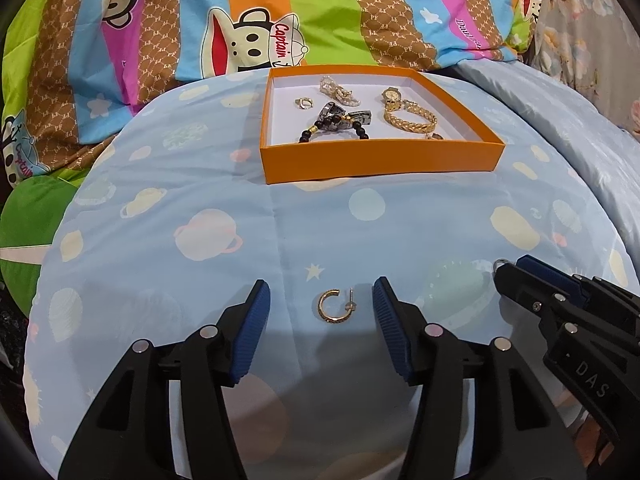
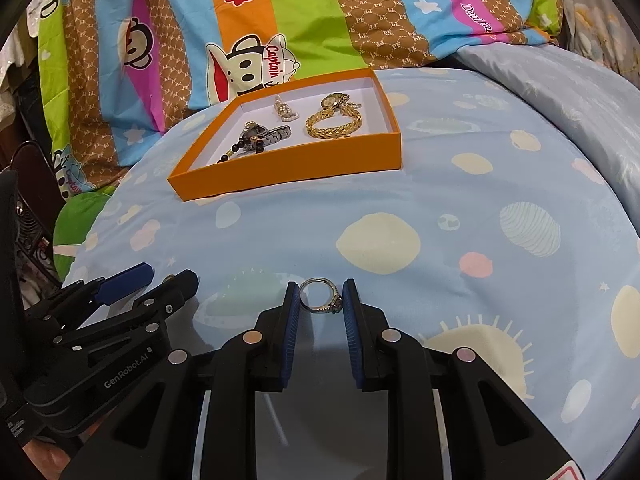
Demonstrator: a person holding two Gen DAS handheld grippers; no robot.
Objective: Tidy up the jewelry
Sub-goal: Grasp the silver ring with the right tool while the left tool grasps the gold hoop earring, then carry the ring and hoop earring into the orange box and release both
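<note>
The left gripper [image 1: 322,308] is held spread wide just above the blue planet-print sheet [image 1: 360,232], and a gold hoop earring [image 1: 334,306] is framed between its blue pads [image 1: 256,334], touched by neither. The right gripper [image 2: 321,298] is closed onto a silver ring [image 2: 320,296] with a dark stone, which is pinched between the tips of both pads near the front edge of the sheet. The two grippers are set side by side. Farther back on the sheet an orange tray [image 1: 380,158] is placed; a gold chain bracelet [image 1: 410,120], a gold watch [image 1: 390,95], a black bead bracelet [image 1: 334,128], a pearl piece [image 1: 340,87] and a second gold hoop [image 1: 303,102] are contained in it. A striped cartoon quilt [image 1: 160,40] is seen behind the tray.
</note>
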